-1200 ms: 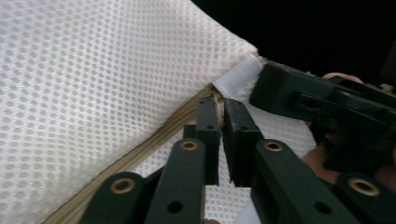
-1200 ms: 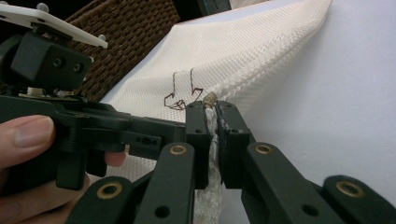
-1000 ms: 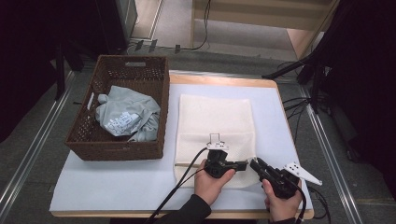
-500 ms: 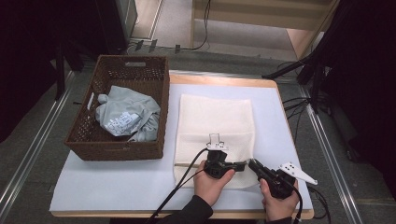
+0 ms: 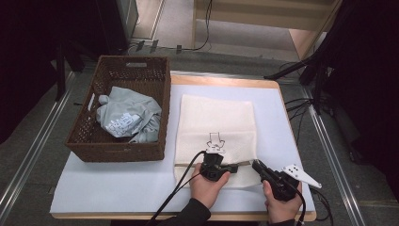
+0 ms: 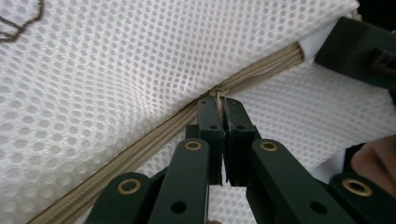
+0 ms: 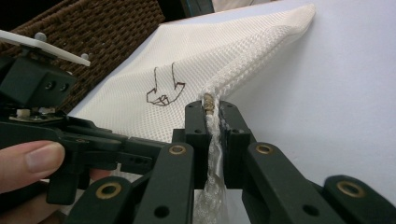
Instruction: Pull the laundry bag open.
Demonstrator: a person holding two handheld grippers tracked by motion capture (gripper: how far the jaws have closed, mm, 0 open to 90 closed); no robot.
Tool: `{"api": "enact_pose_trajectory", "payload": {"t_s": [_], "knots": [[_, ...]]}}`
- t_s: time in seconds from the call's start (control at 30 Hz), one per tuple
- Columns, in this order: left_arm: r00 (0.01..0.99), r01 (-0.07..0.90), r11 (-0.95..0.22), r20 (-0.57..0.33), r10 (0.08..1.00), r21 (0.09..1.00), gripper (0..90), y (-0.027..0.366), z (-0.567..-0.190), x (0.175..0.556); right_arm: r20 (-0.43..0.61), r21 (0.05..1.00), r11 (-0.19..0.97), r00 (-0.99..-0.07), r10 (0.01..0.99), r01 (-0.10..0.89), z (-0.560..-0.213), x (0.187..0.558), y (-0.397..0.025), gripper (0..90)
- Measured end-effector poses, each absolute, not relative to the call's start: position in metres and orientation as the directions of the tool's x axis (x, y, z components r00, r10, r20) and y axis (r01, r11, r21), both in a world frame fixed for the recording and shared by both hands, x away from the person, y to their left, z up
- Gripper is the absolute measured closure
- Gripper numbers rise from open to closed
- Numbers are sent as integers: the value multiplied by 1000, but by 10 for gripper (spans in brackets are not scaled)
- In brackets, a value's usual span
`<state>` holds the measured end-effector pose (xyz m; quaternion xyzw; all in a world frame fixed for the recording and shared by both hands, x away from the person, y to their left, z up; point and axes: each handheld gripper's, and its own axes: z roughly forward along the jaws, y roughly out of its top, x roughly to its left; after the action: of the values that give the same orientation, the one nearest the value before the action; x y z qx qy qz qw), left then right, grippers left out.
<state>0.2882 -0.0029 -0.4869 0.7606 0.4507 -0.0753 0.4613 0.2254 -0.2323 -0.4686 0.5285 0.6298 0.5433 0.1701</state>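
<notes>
A white mesh bag [image 5: 216,120] with a small drawn logo lies flat on the white table cover [image 5: 117,183]. A beige zipper [image 6: 140,144] runs across the bag near its front end. In the left gripper view my left gripper [image 6: 220,103] is shut on the zipper's small pull [image 6: 219,94]. In the high view that left gripper [image 5: 236,165] is at the bag's front, pointing right. My right gripper [image 7: 210,112] is shut on the bag's bunched right edge at the zipper's end [image 7: 208,100]. From above, the right gripper [image 5: 255,165] sits close to the right of the left one.
A brown wicker basket [image 5: 117,146] stands at the table's left and holds a crumpled grey garment [image 5: 127,115]. Cables trail off the front edge and lie on the floor to the right. White table cover runs along the front left.
My left gripper has edged slightly left along the zipper line. The right gripper has stayed nearly still on the bag's edge.
</notes>
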Motion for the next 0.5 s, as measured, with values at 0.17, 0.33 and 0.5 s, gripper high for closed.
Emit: {"api": "enact_pose_trajectory", "payload": {"t_s": [0.17, 0.33, 0.5], "knots": [[580, 747, -171, -504, 640, 643, 875, 4, -486, 286, 364, 862, -156, -373, 854, 482, -469, 225, -236, 846], [593, 723, -183, -462, 660, 667, 875, 13, -485, 281, 363, 862, -161, -364, 858, 481, -469, 226, -240, 847], [592, 705, -182, -429, 682, 685, 874, 25, -483, 276, 370, 857, -171, -350, 861, 486, -471, 227, -243, 847]]}}
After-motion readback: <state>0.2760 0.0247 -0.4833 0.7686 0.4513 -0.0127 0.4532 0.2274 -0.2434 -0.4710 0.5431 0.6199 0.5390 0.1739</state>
